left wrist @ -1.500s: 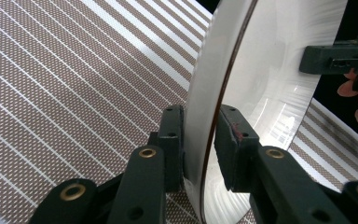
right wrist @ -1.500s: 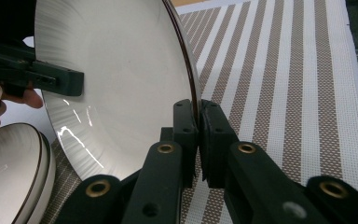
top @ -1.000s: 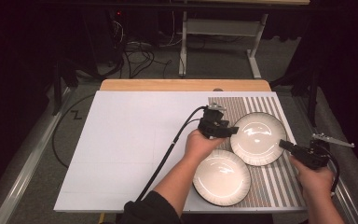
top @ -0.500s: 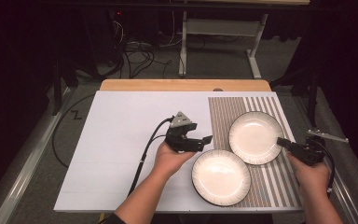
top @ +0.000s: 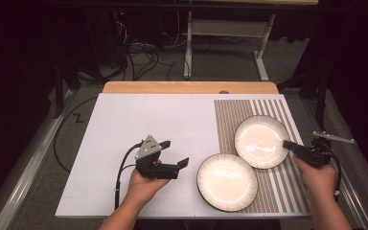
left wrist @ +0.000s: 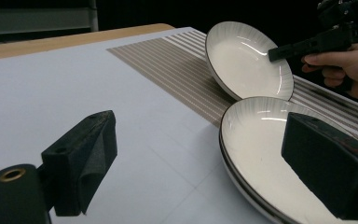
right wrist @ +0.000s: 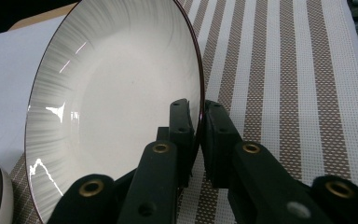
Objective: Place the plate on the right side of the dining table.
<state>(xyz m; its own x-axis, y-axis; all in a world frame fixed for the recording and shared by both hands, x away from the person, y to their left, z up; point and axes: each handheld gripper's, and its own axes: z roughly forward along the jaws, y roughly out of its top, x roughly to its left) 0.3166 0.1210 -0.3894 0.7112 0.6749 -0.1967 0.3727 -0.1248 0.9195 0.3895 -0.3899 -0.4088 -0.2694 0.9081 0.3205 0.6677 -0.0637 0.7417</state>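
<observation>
A white plate with a dark rim [top: 261,141] stands tilted over the striped placemat [top: 230,115]. My right gripper [top: 287,143] is shut on its right rim, the rim pinched between the jaws [right wrist: 193,109]. A second white plate [top: 227,182] lies flat nearer me, and its rim looks doubled in the left gripper view [left wrist: 270,140]. My left gripper [top: 176,153] hovers over the white table cover to the left of that plate. Its jaws have just been opening and stand wide apart [left wrist: 200,126] with nothing between them. The tilted plate [left wrist: 249,60] and the right gripper [left wrist: 272,53] lie beyond.
The white table cover [top: 139,120] spreads to the left and far side of my left hand. A wooden table edge [top: 187,87] runs along the back. Cables [top: 143,50] and a desk frame [top: 220,28] sit on the floor behind.
My left gripper let go of the tilted plate's left rim, drew away to the left across the white cover and opened wide. The right gripper kept its hold and stayed in place.
</observation>
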